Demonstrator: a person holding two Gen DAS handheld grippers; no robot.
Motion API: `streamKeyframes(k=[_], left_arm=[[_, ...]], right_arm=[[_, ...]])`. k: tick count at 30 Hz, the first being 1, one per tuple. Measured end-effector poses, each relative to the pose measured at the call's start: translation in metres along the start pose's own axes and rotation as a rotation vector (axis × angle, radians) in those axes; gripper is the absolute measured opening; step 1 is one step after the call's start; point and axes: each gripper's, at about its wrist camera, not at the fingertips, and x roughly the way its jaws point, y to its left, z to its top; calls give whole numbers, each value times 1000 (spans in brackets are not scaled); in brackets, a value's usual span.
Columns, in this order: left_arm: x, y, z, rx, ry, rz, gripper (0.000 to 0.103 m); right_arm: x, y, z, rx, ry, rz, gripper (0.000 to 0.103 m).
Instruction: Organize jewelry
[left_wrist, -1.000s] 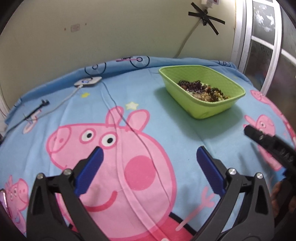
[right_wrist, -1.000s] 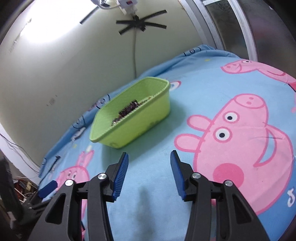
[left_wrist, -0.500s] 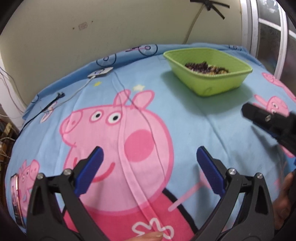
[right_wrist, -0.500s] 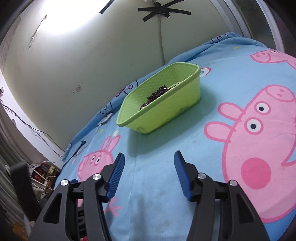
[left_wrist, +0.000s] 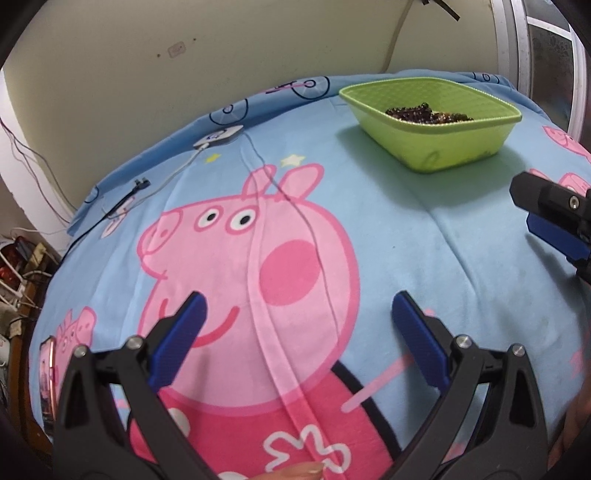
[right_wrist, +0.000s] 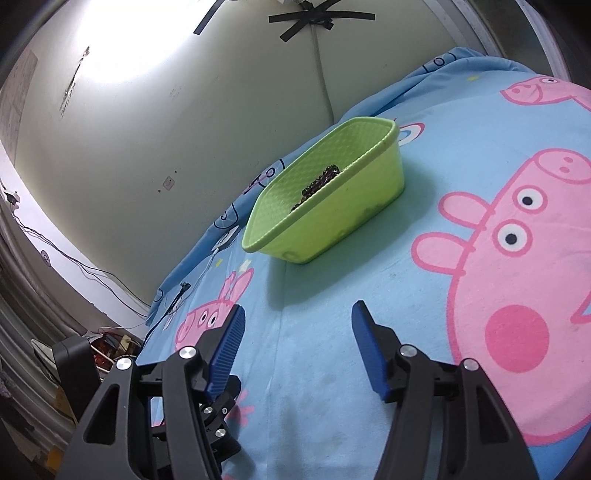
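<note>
A lime green plastic basket (left_wrist: 454, 147) stands on the blue cartoon-pig bedsheet at the far right; it also shows in the right wrist view (right_wrist: 354, 214). Dark beaded jewelry (left_wrist: 424, 112) lies heaped inside it, and shows over the rim in the right wrist view (right_wrist: 319, 181). My left gripper (left_wrist: 295, 314) is open and empty, well back from the basket over the big pink pig print. My right gripper (right_wrist: 295, 317) is open and empty, short of the basket; its tip shows at the right edge of the left wrist view (left_wrist: 554, 218).
A white charger puck (left_wrist: 219, 136) with cables lies at the sheet's far left. A thin dark cable (left_wrist: 306, 229) runs across the pig print. A phone (left_wrist: 47, 380) lies at the left bed edge. Clutter and wires sit beyond the bed's left side. A wall stands behind.
Both grippers have pulled back from the basket, which now looks farther off and lower-angled. The right gripper's jaws have opened wider. The left view has swung left, showing more bed edge.
</note>
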Motion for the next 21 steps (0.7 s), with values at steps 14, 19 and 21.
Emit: streamKeyframes(k=[14, 19, 21], left_arm=[[2, 2, 0, -13, 11, -17, 97], [2, 2, 1, -21, 15, -23, 97], [2, 1, 1, -17, 13, -16, 97]], right_arm=[[9, 3, 1, 1, 13, -6, 44], [9, 2, 1, 4, 12, -2, 44], [8, 2, 0, 4, 12, -2, 44]])
